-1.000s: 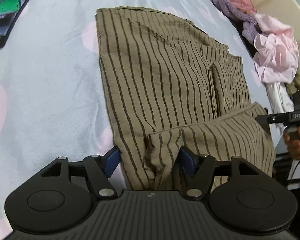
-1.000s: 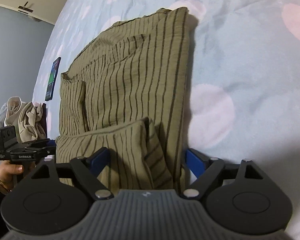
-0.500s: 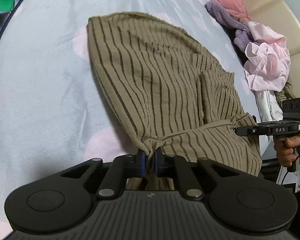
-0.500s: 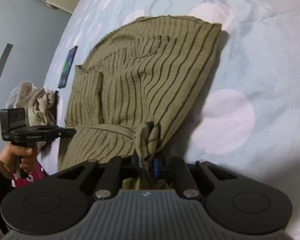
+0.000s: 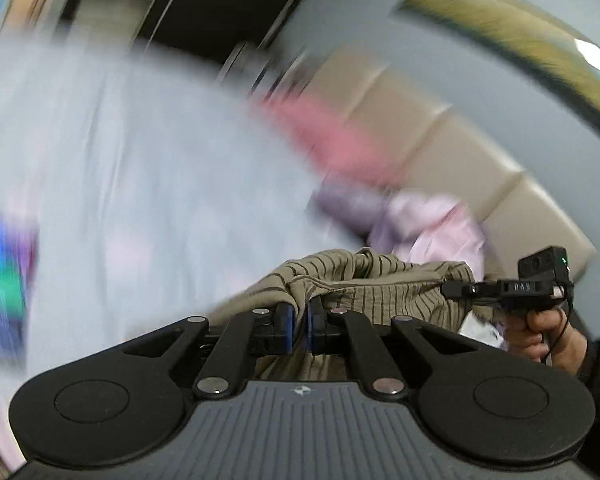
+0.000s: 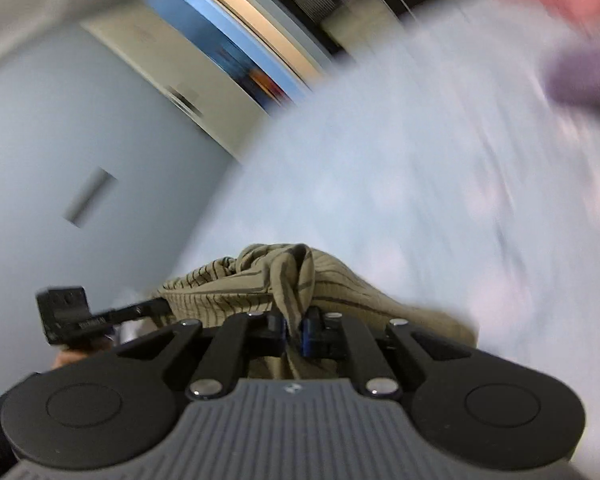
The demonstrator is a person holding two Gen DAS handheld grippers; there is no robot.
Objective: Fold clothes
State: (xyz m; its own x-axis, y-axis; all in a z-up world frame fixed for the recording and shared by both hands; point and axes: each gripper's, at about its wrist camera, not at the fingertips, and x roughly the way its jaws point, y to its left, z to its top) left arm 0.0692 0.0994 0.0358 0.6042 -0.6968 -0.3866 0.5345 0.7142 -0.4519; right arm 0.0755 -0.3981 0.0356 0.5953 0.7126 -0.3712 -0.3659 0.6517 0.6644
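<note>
**Both grippers pinching the striped garment, lifted off the bed**

We go left to right. Far left in the left wrist view we see a blurred blue-green rectangle [image 5: 2, 280] lying on the pale bedsheet [image 5: 148, 184]; too smeared to say what it is. Near centre, our left gripper [image 5: 299, 322] has its blue pads pressed together on a bunched fold of the olive striped garment [image 5: 364, 280], w/ the cloth gathered up in front of the pads and draping below them. Beyond it, blurred: a pink cloth [image 5: 332, 140], a purple one [image 5: 348, 204] and a pale pink one [image 5: 432, 220], piled near the beige headboard [image 5: 480, 168]. At the right edge a hand [image 5: 548, 328] grips the other tool's handle.

In the right wrist view, the left tool shows at the left, nipping the garment's left end. Centre, our right gripper [image 6: 295, 330] is clamped on a twisted bunch of the same garment [image 6: 284, 276], which stretches btwn the two tools. Bedsheet [image 6: 400, 184] fills the right, heavily blurred.
</note>
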